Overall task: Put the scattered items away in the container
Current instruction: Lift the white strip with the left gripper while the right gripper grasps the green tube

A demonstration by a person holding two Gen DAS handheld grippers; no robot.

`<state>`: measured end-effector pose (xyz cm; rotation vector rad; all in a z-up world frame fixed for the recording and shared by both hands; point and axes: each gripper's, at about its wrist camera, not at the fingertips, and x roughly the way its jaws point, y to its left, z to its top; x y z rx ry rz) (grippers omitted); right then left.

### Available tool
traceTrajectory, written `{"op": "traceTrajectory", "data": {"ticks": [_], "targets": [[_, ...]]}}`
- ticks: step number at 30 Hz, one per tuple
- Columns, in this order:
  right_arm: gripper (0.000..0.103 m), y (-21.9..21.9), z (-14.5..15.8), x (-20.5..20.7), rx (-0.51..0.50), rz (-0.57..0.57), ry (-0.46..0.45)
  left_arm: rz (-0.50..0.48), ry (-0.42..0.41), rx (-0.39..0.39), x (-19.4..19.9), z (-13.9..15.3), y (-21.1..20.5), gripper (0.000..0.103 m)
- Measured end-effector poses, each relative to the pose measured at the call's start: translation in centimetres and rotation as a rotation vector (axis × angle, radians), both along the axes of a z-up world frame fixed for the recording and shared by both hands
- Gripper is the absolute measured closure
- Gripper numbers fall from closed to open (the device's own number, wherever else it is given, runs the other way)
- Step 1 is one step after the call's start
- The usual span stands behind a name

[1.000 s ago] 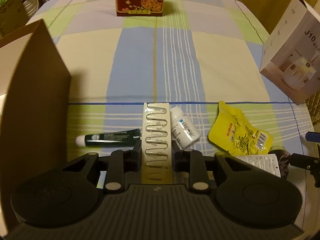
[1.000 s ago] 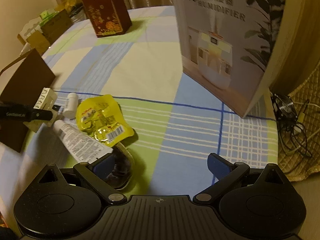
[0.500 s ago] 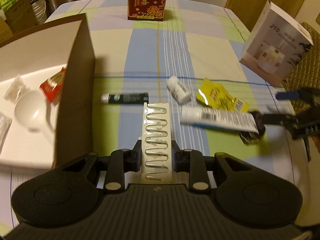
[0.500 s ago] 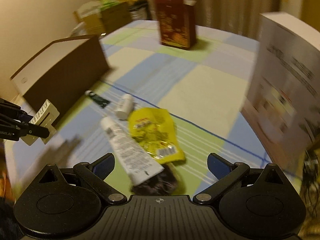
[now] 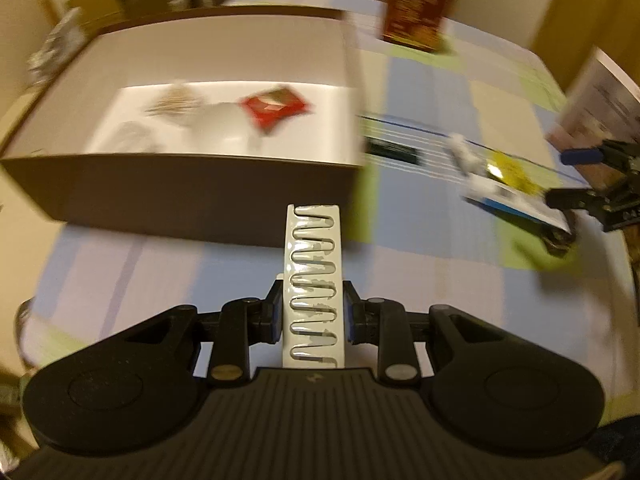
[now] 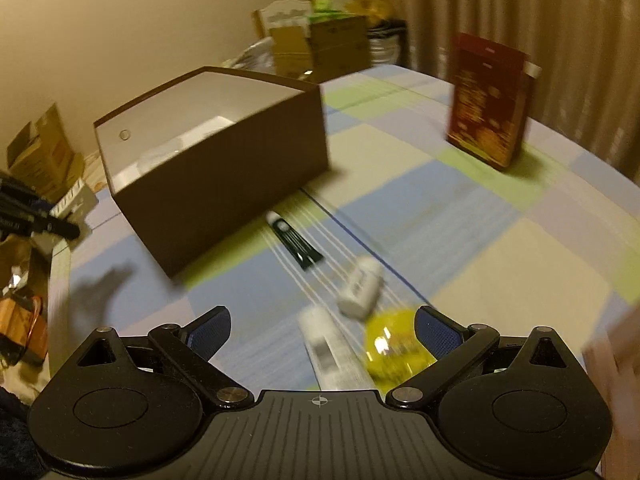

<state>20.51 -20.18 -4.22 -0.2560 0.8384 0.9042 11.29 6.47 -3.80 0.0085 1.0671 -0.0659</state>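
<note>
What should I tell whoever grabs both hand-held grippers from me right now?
Left hand-held gripper: shut on the white blister strip, held short of the brown box, not yet over it.
Right hand-held gripper: open and empty, above the white tube.
Done: the box already holds a red sachet and some blurred pale items.
Left: drop the strip in, then collect the dark green tube, small white bottle, white tube and yellow pouch from the checked cloth.

The left gripper [image 5: 313,316] clamps a white blister strip [image 5: 313,280]. It hangs just before the brown box [image 5: 180,196], which contains a red packet [image 5: 276,107].
</note>
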Motion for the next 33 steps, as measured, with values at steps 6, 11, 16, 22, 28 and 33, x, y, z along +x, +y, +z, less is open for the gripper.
{"op": "traceTrajectory", "data": {"ticks": [6,11,16,22,28,33], "targets": [[0.0,3.9,-1.0,1.7,-0.014,0.087,-0.004,0.112,-0.034,0.06,0.8,0.4,5.8,0.08],[0.0,7.2,-2.7,3.3,-0.056,0.147,0.013,0.183,-0.039,0.079,1.8,0.1,10.1,0.08],[0.001,10.5,-4.5,4.7,-0.108,0.201,-0.017,0.218,-0.017,0.089,2.6,-0.7,13.3,0.08],[0.03,13.1,-6.2,6.2,-0.156,0.247,-0.036,0.236,0.017,0.08,3.0,-1.9,15.8,0.08],[0.062,14.6,-7.2,6.5,-0.199,0.291,-0.048,0.243,0.031,0.073,3.3,-2.4,17.5,0.08],[0.084,14.9,-7.4,6.2,-0.209,0.27,-0.039,0.241,0.039,0.07,3.4,-2.7,18.5,0.08]]}}
